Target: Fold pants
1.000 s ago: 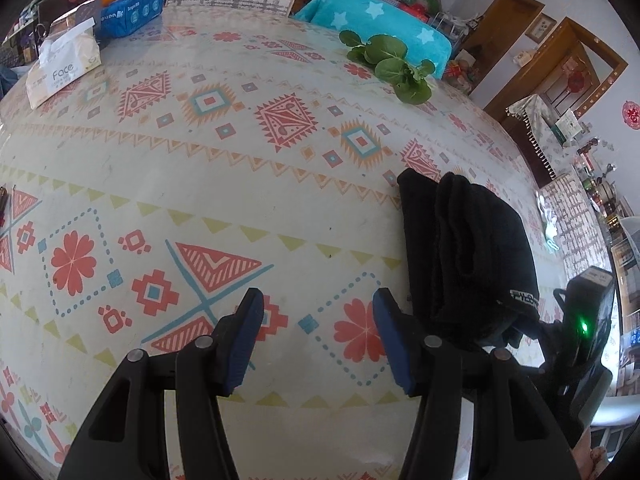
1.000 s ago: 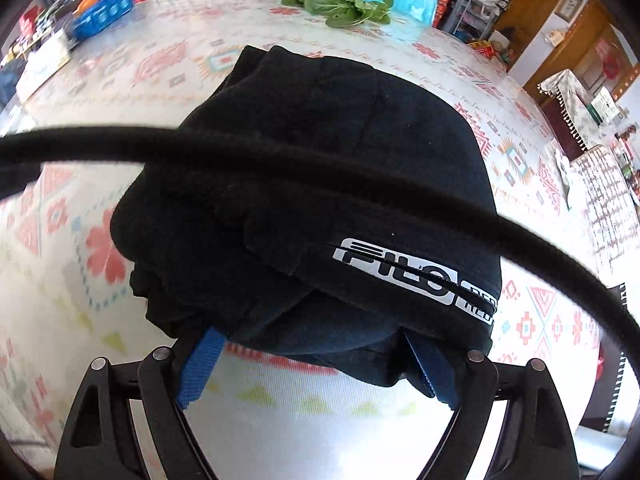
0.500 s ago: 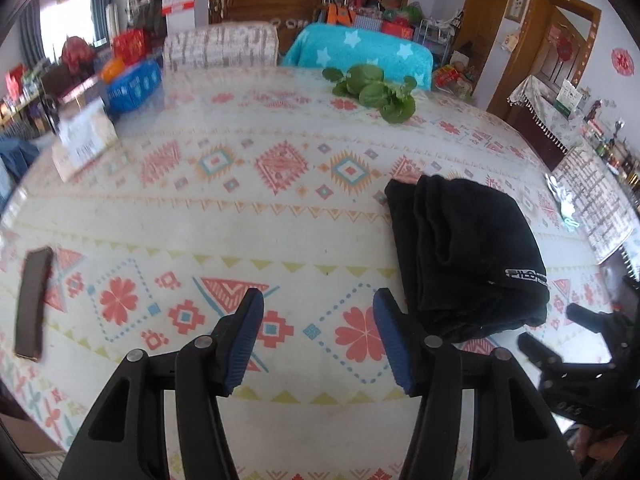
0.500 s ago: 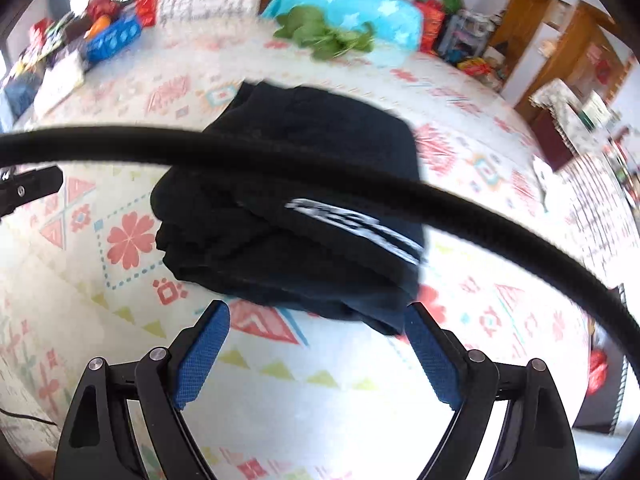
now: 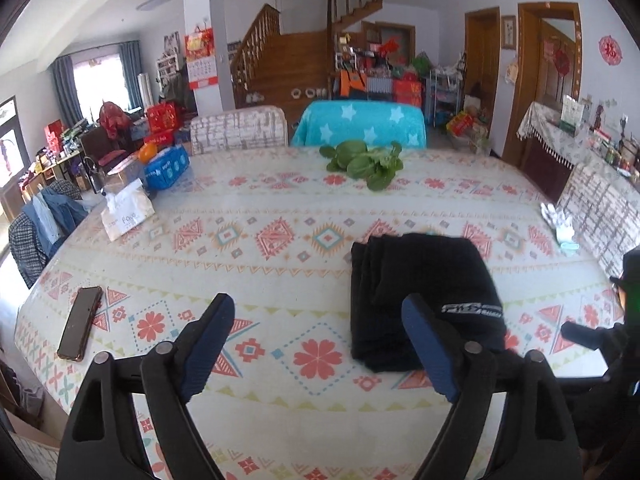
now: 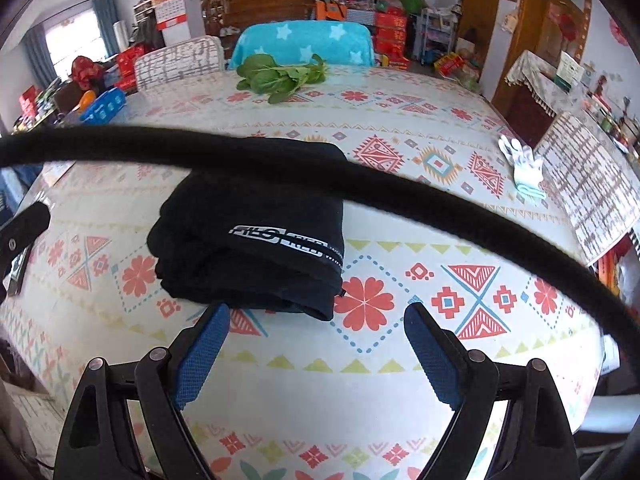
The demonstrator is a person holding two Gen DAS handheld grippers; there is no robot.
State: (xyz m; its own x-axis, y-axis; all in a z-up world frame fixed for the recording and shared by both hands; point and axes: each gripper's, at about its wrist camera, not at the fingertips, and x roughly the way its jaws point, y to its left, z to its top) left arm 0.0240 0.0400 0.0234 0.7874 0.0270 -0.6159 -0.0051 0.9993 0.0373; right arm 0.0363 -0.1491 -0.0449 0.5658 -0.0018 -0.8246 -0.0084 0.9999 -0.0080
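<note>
Both the left hand-held gripper [image 5: 316, 344] and the right hand-held gripper [image 6: 316, 344] gape wide, empty; the pants [image 6: 256, 224] look folded; lift away cleanly without snagging them.

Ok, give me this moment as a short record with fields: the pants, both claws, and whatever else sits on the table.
pants: black pants, folded into a compact stack, white logo strip on top, lying on the table
left claw: left claw open, holding nothing, beside the stack
right claw: right claw open, holding nothing, just short of the stack
other items: phone, leafy greens, tissue pack, white glove
</note>
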